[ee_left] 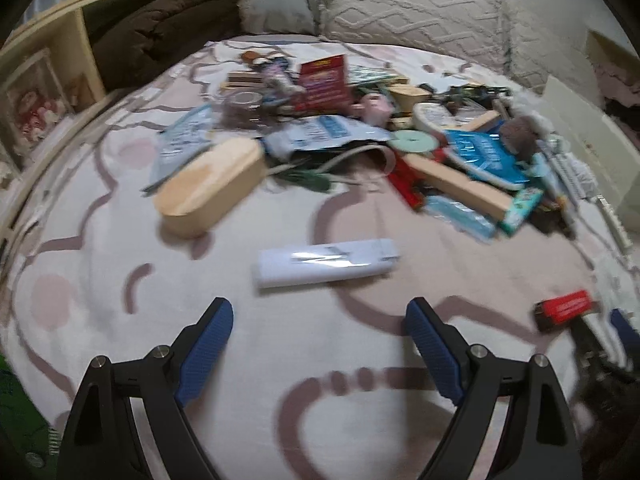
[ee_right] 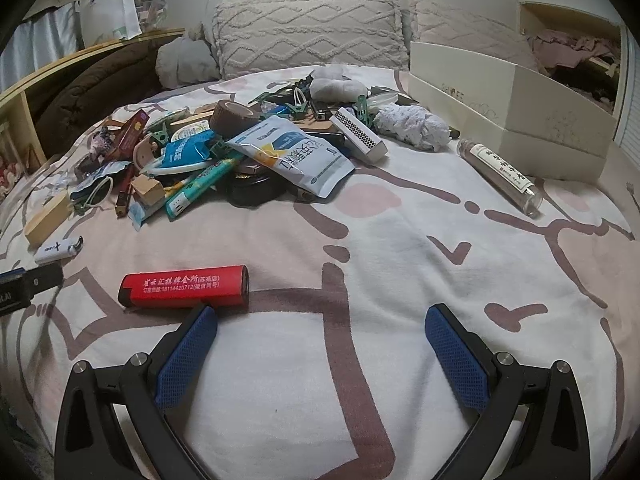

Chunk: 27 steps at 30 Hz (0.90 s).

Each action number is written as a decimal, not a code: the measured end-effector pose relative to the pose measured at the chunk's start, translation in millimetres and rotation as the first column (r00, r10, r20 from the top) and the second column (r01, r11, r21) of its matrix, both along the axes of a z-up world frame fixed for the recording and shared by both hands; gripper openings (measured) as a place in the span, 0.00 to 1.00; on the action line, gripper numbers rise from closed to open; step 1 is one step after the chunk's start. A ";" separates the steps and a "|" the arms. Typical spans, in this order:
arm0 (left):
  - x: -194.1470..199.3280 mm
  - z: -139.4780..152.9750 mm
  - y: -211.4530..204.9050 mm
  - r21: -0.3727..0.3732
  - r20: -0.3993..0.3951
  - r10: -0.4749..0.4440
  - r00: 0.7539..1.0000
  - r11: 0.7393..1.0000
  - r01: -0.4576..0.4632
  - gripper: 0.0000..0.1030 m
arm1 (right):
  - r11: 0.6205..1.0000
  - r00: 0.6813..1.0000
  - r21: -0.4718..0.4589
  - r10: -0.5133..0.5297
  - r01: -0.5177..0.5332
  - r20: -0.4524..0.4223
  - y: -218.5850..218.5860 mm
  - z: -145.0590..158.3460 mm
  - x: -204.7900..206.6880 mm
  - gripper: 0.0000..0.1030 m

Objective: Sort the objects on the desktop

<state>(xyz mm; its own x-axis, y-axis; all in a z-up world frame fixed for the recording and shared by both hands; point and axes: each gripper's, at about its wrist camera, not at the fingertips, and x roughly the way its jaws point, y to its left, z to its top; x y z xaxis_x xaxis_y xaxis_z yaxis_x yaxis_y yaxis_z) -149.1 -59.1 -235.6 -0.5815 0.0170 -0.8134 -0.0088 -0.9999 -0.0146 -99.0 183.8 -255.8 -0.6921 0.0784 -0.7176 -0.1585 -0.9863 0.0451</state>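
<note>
A heap of small objects (ee_left: pixel 340 128) lies on a patterned bedsheet; it also shows in the right wrist view (ee_right: pixel 248 152). A white lighter (ee_left: pixel 326 263) lies just ahead of my open, empty left gripper (ee_left: pixel 320 320). A red lighter (ee_right: pixel 184 286) lies by the left fingertip of my open, empty right gripper (ee_right: pixel 320 320); it also shows in the left wrist view (ee_left: pixel 566 310). A wooden oval block (ee_left: pixel 210 186) lies left of the heap. The white lighter shows at the left in the right wrist view (ee_right: pixel 58 250).
A cream shoe box (ee_right: pixel 508 108) stands at the back right with a clear labelled tube (ee_right: pixel 500 176) in front of it. Pillows (ee_right: pixel 308 32) line the headboard. A wooden shelf (ee_left: pixel 52 80) and a brown quilt (ee_left: pixel 160 32) are on the left.
</note>
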 end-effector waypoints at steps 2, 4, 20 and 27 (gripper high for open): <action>-2.8 -0.4 7.2 0.007 0.003 0.002 1.000 1.000 -0.002 0.86 | 1.000 1.000 0.002 0.001 -0.001 0.000 0.0 -0.4 0.0 1.00; -7.3 -3.2 12.8 -0.014 0.008 0.025 1.000 1.000 -0.025 0.86 | 1.000 1.000 0.007 0.003 -0.003 0.002 -0.9 -0.6 -0.6 1.00; -23.0 -8.5 15.0 0.010 -0.015 0.116 0.993 0.993 -0.116 0.86 | 1.000 1.000 0.003 0.010 -0.010 0.001 -0.7 -1.0 0.4 1.00; -22.3 -6.6 -1.0 -0.030 -0.041 0.051 0.998 0.998 -0.053 0.86 | 1.000 1.000 -0.012 0.019 -0.019 0.002 -1.2 -1.3 -0.7 1.00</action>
